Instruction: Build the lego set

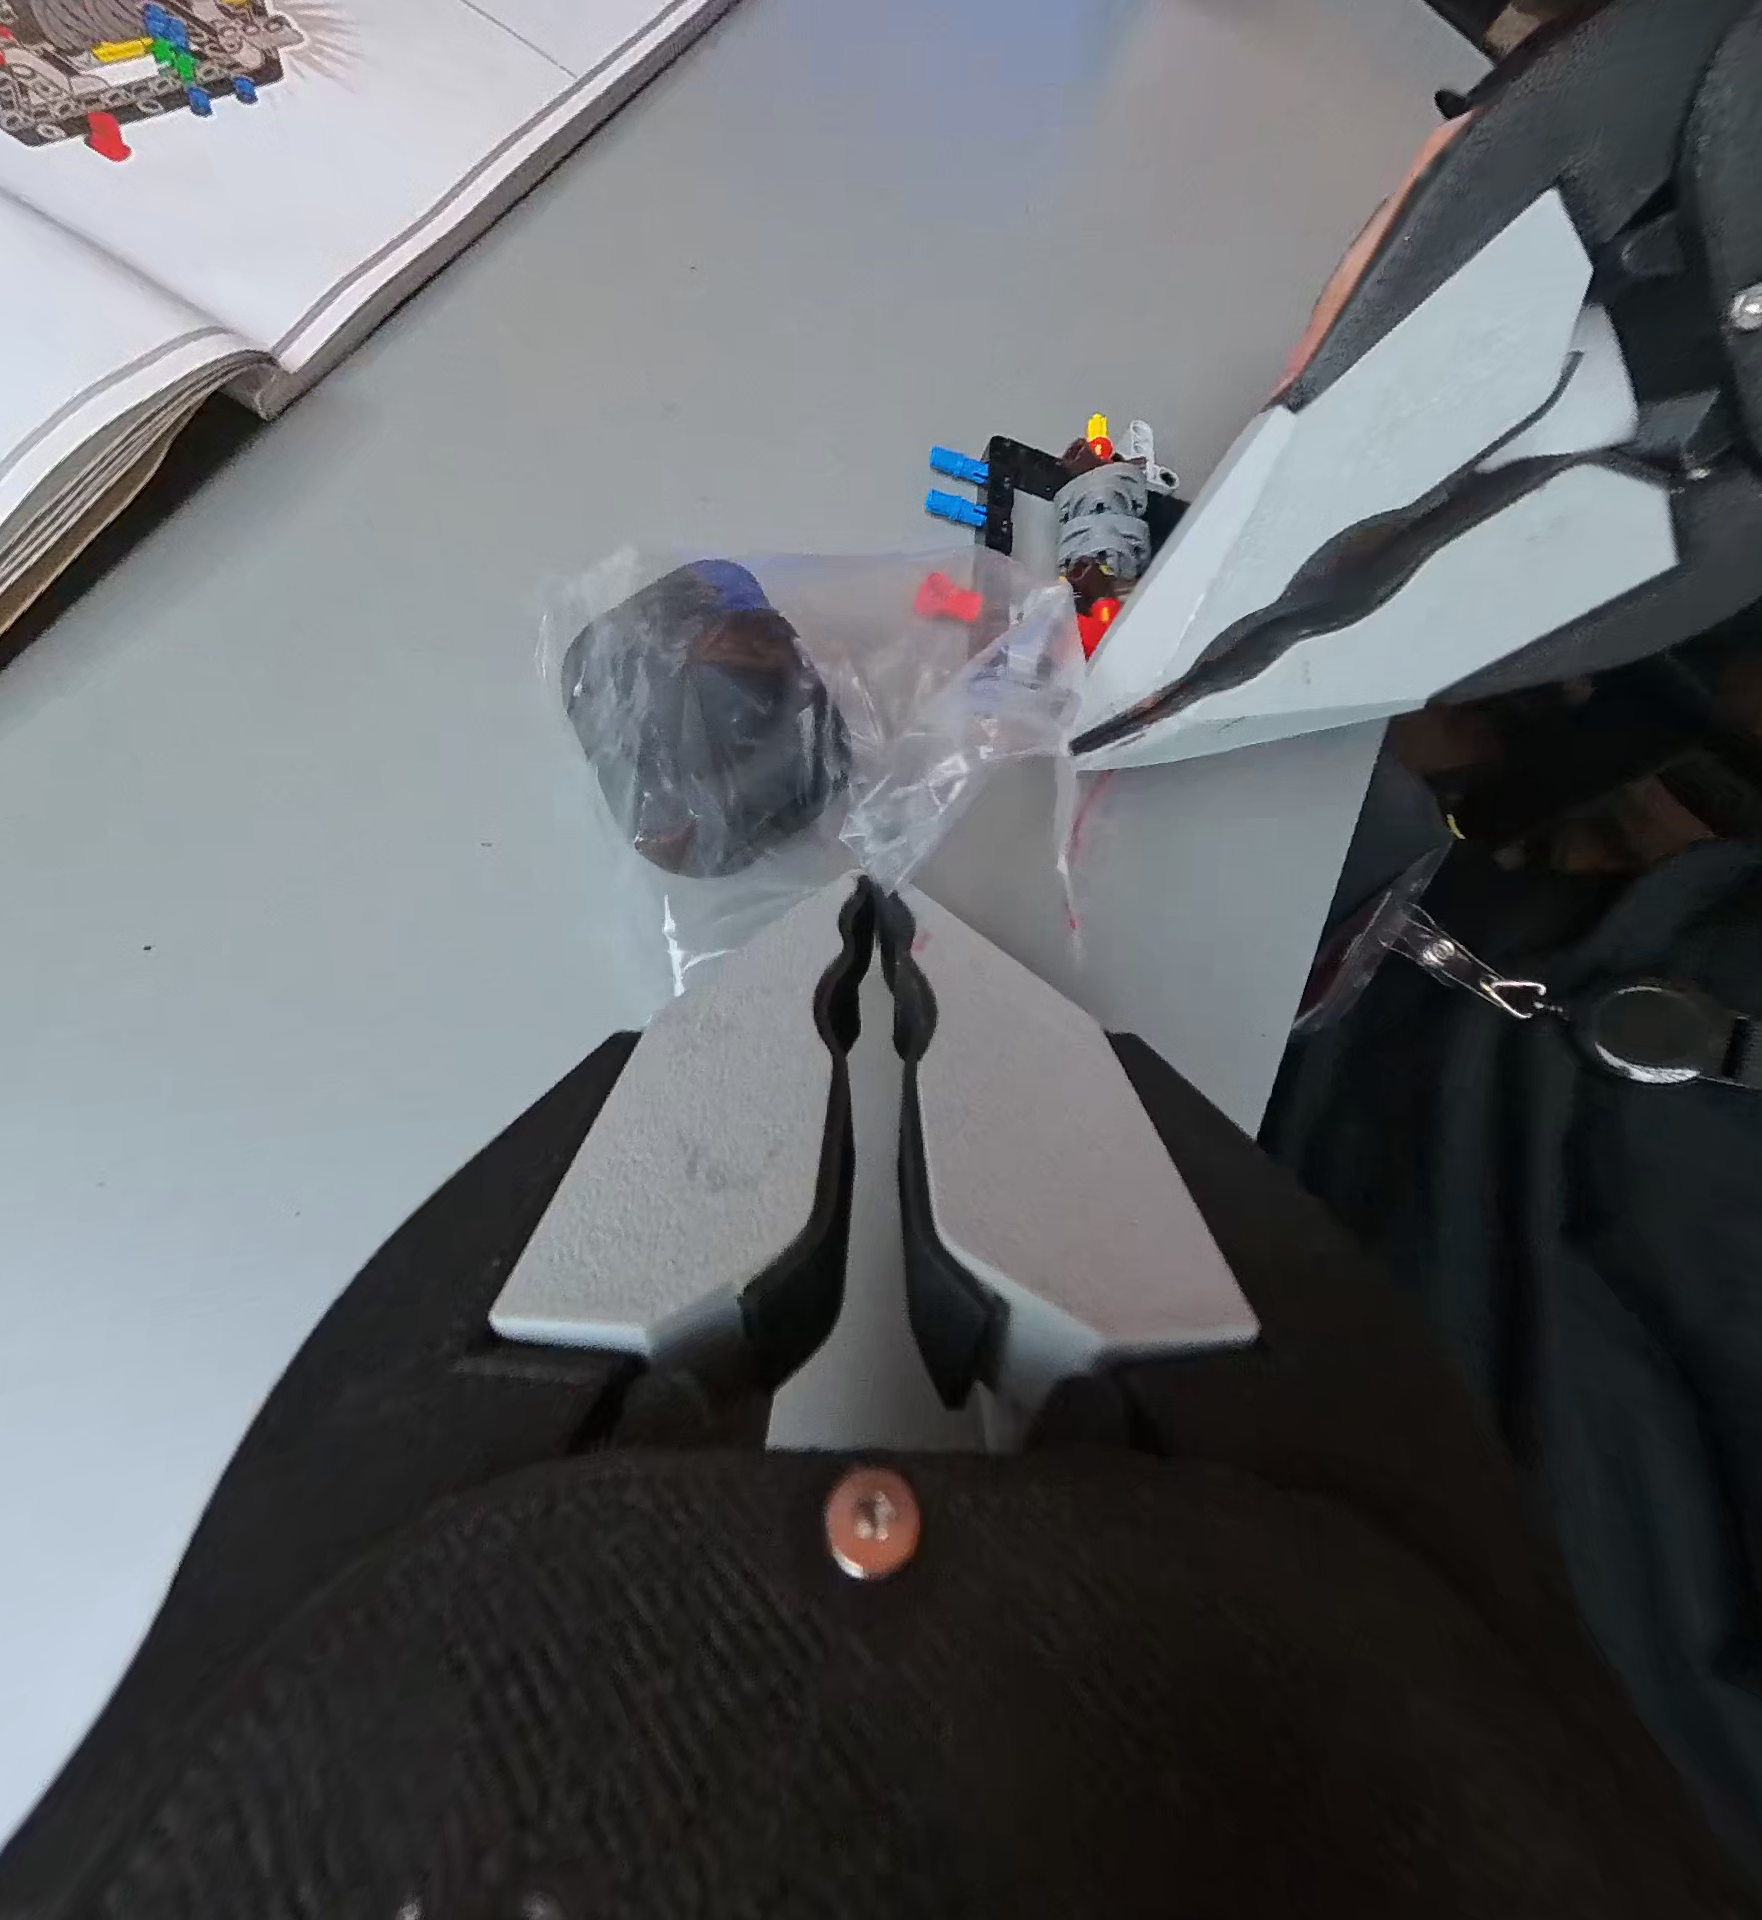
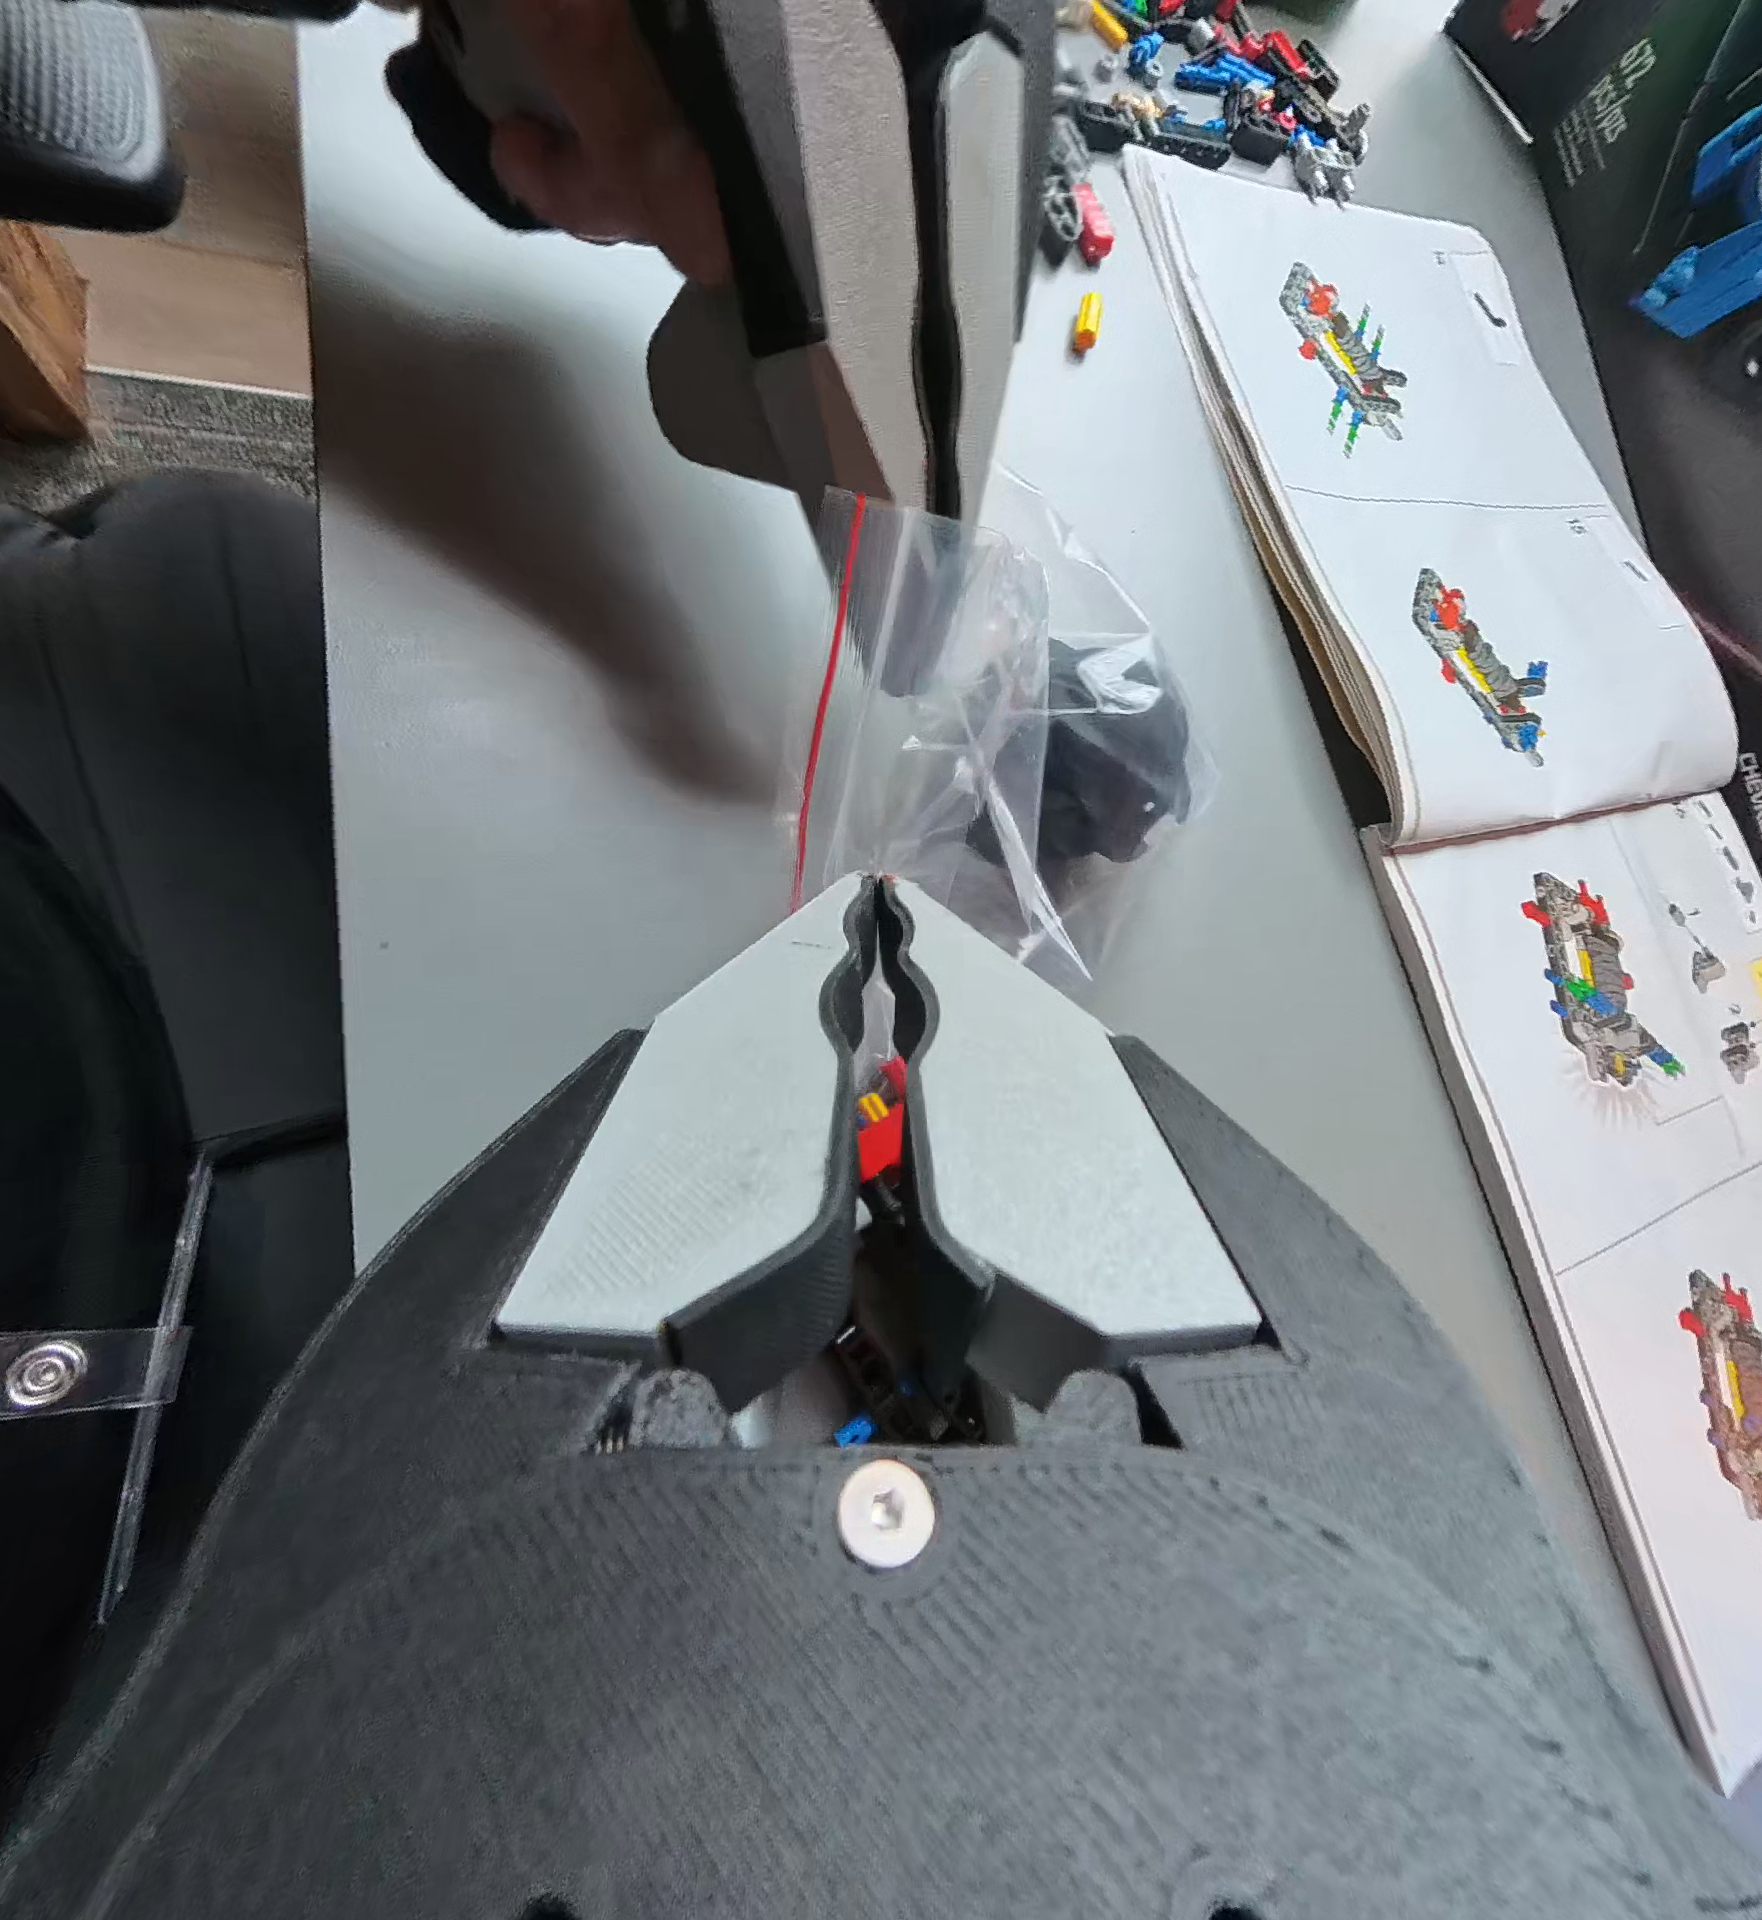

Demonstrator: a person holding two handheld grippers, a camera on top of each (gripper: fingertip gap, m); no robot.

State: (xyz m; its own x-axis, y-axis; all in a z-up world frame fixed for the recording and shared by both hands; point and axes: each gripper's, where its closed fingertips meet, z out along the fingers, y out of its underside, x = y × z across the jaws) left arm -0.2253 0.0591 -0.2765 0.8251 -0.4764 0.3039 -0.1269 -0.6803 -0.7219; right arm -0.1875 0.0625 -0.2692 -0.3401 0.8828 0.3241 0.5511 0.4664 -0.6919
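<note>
A clear plastic zip bag (image 1: 918, 790) with a red seal line hangs between my two grippers above the grey table (image 1: 233, 831). It holds a clump of dark Lego pieces (image 1: 711, 717). My left gripper (image 1: 877, 894) is shut on one edge of the bag. My right gripper (image 2: 877, 883) is shut on the bag's (image 2: 970, 644) edge at the red seal line. In the left wrist view the right gripper (image 1: 1079, 743) pinches the bag from the right. In the right wrist view the left gripper (image 2: 944, 499) holds the bag from above. The dark pieces (image 2: 1116, 748) sag in the bag's far side.
A partly built Lego assembly (image 1: 1064, 509) with blue pins stands on the table behind the bag. An open instruction booklet (image 2: 1479, 520) lies to the right, loose pieces (image 2: 1241, 83) beyond it, and the set's box (image 2: 1739, 156) at the far right. A yellow piece (image 2: 1087, 322) lies alone. The gap from one gripper's tips to the other's is roughly 5 cm.
</note>
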